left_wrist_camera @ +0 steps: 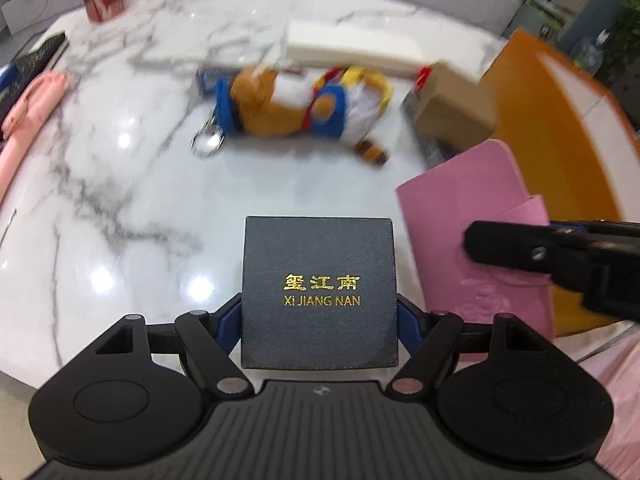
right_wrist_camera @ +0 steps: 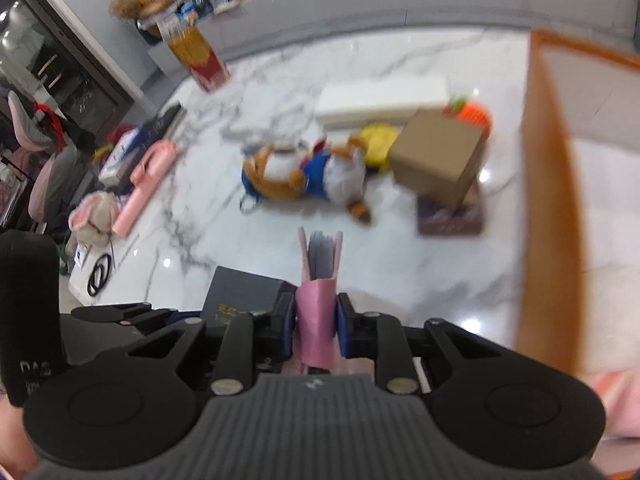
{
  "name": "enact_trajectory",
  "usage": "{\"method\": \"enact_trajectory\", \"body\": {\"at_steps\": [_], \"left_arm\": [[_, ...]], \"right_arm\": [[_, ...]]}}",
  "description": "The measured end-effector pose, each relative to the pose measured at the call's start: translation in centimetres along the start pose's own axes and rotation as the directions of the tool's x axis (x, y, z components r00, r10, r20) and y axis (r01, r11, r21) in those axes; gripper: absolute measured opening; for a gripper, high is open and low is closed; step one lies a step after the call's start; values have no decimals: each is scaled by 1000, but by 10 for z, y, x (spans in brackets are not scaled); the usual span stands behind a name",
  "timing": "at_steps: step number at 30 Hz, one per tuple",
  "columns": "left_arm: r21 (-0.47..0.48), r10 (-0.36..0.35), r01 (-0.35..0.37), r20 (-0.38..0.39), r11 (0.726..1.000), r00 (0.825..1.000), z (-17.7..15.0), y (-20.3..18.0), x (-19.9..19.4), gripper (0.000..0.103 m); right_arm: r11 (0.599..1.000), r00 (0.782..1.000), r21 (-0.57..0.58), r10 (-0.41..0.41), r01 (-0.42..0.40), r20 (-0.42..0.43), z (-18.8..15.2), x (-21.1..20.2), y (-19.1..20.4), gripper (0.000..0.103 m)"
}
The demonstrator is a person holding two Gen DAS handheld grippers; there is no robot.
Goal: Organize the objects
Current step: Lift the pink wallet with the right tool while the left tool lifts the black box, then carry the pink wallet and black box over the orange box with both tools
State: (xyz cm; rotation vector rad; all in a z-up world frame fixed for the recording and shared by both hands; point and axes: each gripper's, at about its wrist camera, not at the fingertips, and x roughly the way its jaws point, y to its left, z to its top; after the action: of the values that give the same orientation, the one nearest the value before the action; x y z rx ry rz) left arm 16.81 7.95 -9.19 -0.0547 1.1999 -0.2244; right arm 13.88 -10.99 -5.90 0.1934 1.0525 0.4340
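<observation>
One dark gift box (left_wrist_camera: 320,292), lettered in gold "XI JIANG NAN", sits clamped between the fingers of the left hand-held gripper (left_wrist_camera: 319,320), lid up, raised above the marble tabletop (left_wrist_camera: 120,184). One pink notebook (right_wrist_camera: 318,320) is clamped by the right hand-held gripper (right_wrist_camera: 317,326), spine toward the camera, pages fanning away, long axis running forward along the fingers. In the left view the notebook hangs just to the right of the box, apart from it.

The orange bin (left_wrist_camera: 560,128) lies forward and to the right of both loads; the right hand-held gripper is the nearer to it. Judgement: the bin is the likely destination, and the notebook should go in first.

Remaining on the tabletop, counted: one plush monkey (left_wrist_camera: 304,104) with a key ring, one brown carton (right_wrist_camera: 440,160) resting on a flat dark item, one white box (right_wrist_camera: 380,104), one pink case (right_wrist_camera: 148,184), and one red and yellow carton (right_wrist_camera: 200,56). Motion blur obscures smaller items.
</observation>
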Motion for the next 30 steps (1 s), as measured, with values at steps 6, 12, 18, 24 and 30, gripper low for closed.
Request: {"method": "enact_trajectory", "body": {"at_steps": [6, 12, 18, 24, 30], "left_arm": [[56, -121, 116, 81, 992, 989, 7, -36, -41, 87], [131, -229, 212, 130, 968, 965, 18, -85, -65, 87], [190, -340, 316, 110, 930, 934, 30, -139, -63, 87], [249, -342, 317, 62, 915, 938, 37, -187, -38, 87], [285, -331, 305, 47, 909, 943, 36, -205, -24, 87]], "right_arm": [[1000, 998, 18, 21, -22, 61, 6, -63, -25, 23], [997, 988, 6, -73, 73, 133, 8, -130, -62, 23], [967, 957, 11, -254, 255, 142, 8, -165, -109, 23], [883, 884, -54, -461, 466, 75, 3, -145, -149, 23], [805, 816, -139, -576, 576, 49, -9, -118, -164, 23]]}}
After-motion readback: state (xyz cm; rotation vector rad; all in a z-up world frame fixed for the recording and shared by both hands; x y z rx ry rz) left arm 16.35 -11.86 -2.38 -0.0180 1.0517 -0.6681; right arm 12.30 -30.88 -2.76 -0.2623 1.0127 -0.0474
